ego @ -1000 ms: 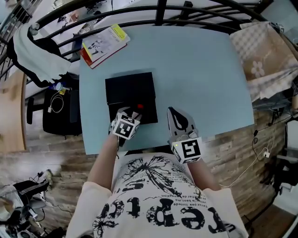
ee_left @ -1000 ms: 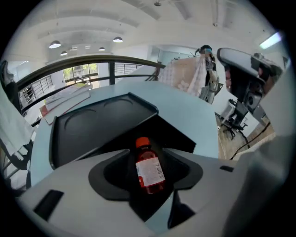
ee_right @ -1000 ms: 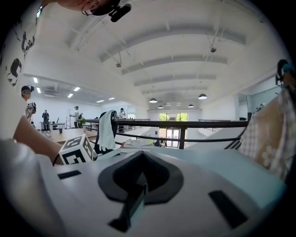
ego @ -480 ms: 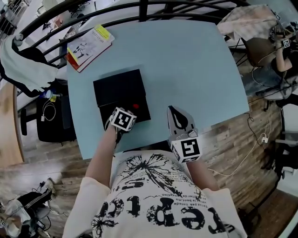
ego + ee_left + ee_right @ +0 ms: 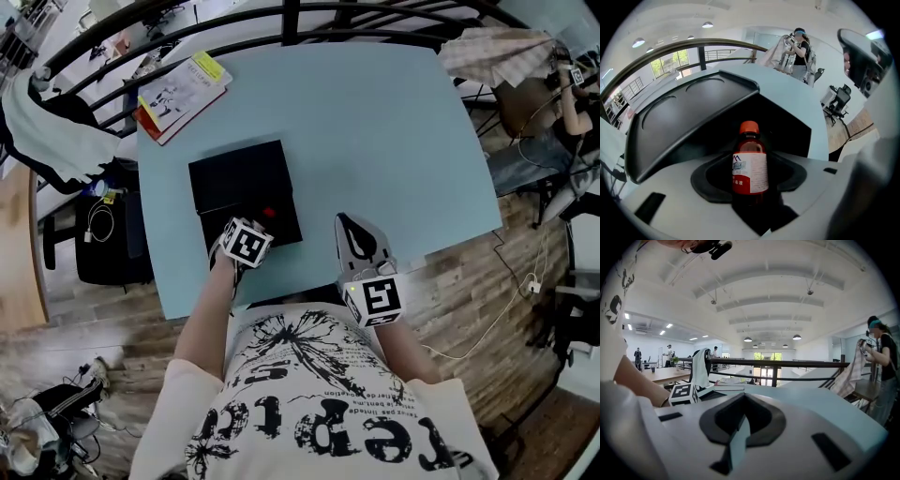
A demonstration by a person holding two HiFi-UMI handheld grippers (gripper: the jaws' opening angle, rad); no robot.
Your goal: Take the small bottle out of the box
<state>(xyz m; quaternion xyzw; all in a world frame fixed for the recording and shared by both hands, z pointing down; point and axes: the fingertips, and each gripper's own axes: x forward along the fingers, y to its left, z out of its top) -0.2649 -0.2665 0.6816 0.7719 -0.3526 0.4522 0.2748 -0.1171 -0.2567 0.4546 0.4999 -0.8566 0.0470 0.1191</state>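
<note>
Left gripper (image 5: 259, 221) is angled steeply down into the black box (image 5: 239, 178), left of centre in the head view. Its jaws stand wide and have just been closing in. The small bottle (image 5: 750, 164) sits upright between them with a gap showing on both sides, so I read it as not gripped yet.

Right gripper (image 5: 345, 225) has its jaws together with nothing in them. It's parked over bare table (image 5: 394, 141), lower middle of the head view, apart from the box.

Step in hand: the grasp, with the bottle not yet out of the box.

Next move: I need to close on the labelled body below the orange cap (image 5: 749, 127). Then I lift straight up to clear the box wall and keep the bottle off the lid (image 5: 689, 122) standing open behind it.

Contents: the bottle holds dark liquid and is capped. The lid's inner face has shallow round recesses, which are empty. The box interior is too dark in the left gripper view, so I can't say if anything else is in there.
</note>
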